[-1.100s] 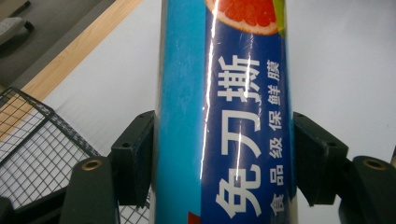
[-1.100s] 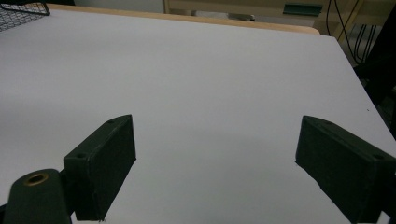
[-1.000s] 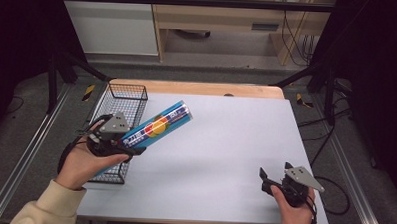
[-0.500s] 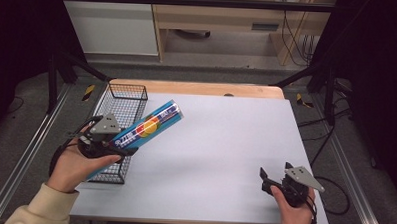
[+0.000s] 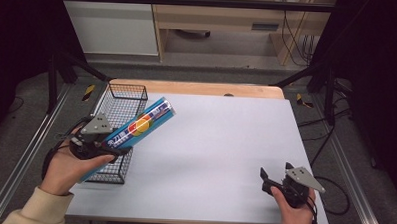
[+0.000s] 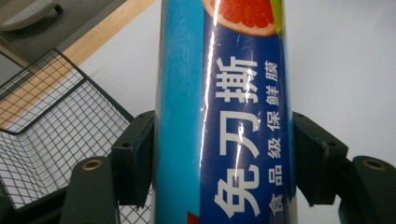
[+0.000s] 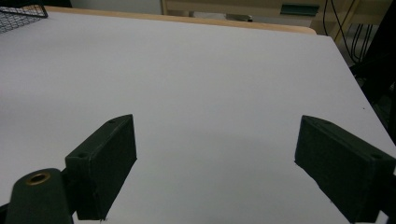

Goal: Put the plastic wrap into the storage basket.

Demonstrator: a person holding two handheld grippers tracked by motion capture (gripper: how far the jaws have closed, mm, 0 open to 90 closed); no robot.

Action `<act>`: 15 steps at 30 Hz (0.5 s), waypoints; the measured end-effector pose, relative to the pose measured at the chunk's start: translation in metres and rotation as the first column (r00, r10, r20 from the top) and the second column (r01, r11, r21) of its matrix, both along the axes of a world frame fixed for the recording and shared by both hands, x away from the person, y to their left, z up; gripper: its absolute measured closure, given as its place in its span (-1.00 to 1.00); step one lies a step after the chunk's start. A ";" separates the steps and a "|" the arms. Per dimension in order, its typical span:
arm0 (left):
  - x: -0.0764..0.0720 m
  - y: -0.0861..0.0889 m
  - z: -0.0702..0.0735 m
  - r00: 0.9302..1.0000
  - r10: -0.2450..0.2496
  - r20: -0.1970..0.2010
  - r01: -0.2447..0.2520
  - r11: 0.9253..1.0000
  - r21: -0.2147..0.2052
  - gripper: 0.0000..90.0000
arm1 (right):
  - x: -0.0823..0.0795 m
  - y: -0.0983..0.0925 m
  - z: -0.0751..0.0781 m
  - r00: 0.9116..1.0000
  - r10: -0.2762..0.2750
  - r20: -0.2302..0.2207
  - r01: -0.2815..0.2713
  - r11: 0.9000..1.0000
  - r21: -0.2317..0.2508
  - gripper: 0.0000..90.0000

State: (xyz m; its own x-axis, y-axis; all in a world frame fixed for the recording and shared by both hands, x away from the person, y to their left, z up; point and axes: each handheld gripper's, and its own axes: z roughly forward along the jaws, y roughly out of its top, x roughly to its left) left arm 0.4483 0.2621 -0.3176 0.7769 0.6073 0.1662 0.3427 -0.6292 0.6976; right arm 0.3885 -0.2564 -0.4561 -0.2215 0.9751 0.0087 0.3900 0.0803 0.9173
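Two grippers work over a white table top (image 5: 210, 157) whose far edge shows a strip of bare wood (image 5: 197, 88). The left gripper (image 5: 103, 143) is clamped on a blue roll box of cling film (image 5: 136, 130); in the left gripper view both black jaws press against the box's sides (image 6: 224, 116). The box is held clear of the surface, tilted, its far end rising toward the table's middle and its near end over the wire basket (image 5: 118, 101). The basket, black mesh, stands at the table's left edge. The right gripper (image 5: 277, 176) sits at the near right corner of the table, well apart from the box, its jaws spread wide with nothing between them above the bare white surface (image 7: 210, 93). Dark frame struts (image 5: 63, 62) flank the table on both sides. Beyond it lie a grey floor (image 5: 188, 71), a white cabinet (image 5: 109, 24), a light wooden shelf unit (image 5: 225, 18), and loose cables (image 5: 294, 35) at the right.
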 end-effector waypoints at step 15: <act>-0.011 0.010 -0.006 0.994 0.106 -0.022 -0.106 0.994 0.009 -0.29 | 0.000 0.006 0.001 0.999 0.044 0.006 -0.044 0.999 -0.004 -0.70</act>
State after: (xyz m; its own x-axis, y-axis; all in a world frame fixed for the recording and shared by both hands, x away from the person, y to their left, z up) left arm 0.4371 0.2724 -0.3235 0.7116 0.6854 0.1544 0.4238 -0.5940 0.6838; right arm 0.3883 -0.2505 -0.4550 -0.2638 0.9646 0.0035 0.3803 0.1007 0.9194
